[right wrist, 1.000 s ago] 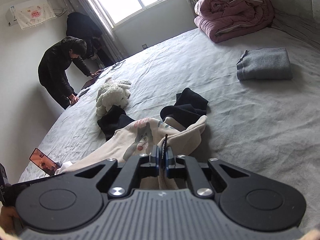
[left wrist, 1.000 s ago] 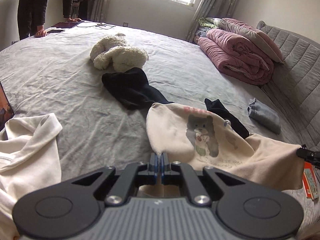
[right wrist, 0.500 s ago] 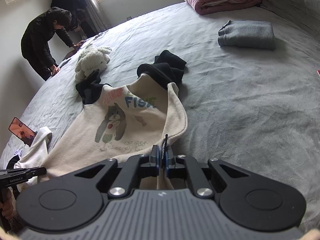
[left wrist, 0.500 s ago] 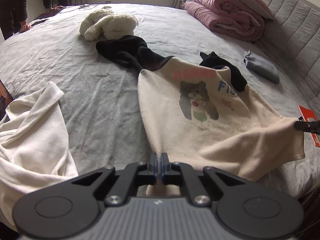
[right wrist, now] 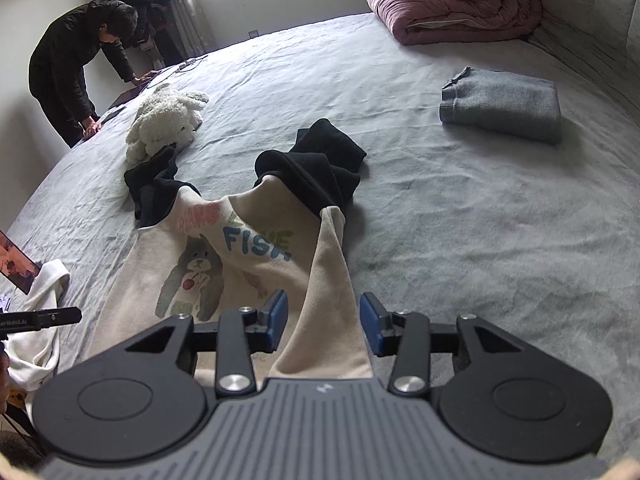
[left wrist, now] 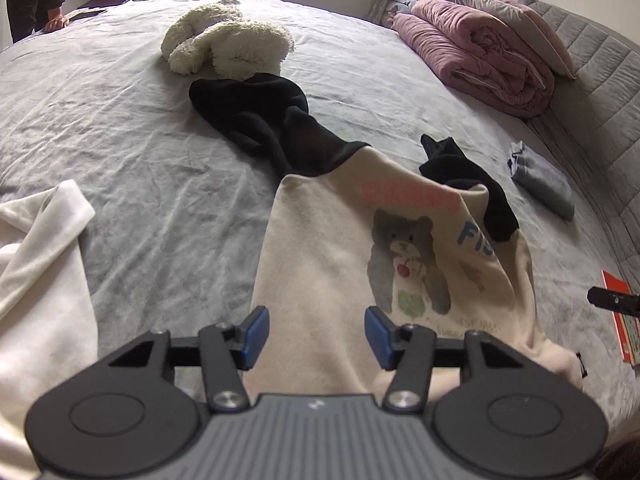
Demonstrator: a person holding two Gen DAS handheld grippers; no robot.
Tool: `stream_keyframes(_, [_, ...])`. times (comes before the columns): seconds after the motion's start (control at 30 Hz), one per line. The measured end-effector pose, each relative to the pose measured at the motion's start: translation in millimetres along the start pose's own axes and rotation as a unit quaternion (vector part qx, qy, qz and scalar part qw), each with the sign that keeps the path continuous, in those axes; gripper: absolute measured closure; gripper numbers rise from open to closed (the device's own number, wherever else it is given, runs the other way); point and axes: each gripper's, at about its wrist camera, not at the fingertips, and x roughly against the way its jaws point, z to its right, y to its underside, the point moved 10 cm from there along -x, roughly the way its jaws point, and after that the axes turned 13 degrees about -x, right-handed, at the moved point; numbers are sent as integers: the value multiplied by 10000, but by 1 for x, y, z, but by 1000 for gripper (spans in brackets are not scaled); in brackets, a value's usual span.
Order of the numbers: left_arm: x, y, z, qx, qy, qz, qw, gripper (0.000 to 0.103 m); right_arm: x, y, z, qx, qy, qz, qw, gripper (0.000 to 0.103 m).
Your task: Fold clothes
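A cream sweatshirt (left wrist: 332, 256) with black sleeves and a bear print lies front up on the grey bed (left wrist: 140, 152). Its hem reaches toward me. My left gripper (left wrist: 316, 332) hovers over the hem's left part; its jaws are opening, with cloth between the blue pads and no pad pressing on it. In the right wrist view the same sweatshirt (right wrist: 240, 256) shows its "FISH" lettering. My right gripper (right wrist: 323, 322) stands over its right edge, jaws opening, the cloth loose between the pads.
A white garment (left wrist: 36, 264) lies at the left. A fluffy white plush (left wrist: 228, 40), a folded grey garment (right wrist: 504, 104) and a rolled pink quilt (right wrist: 456, 0) sit farther off. A person (right wrist: 76, 64) leans on the bed's far edge. An orange booklet (left wrist: 622, 320) lies at the right.
Both grippers were shut on the sweatshirt's hem; now both stand open and the cloth lies slack on the bed. Both cameras have dropped lower toward the bed.
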Motion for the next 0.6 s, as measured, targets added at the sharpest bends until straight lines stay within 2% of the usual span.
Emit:
stream_keyframes(0.2, [-38, -30, 2, 197, 60, 162, 9997, 46, -37, -23, -12, -48, 31, -14, 10000, 57])
stream_keyframes(0.43, [-81, -44, -10, 385, -111, 676, 9969, 47, -80, -53, -41, 164, -62, 148, 9997, 50])
stream_keyframes(0.6, [-90, -57, -13, 544, -155, 992, 9935, 47, -112, -78, -59, 336, -2, 345, 9988, 48])
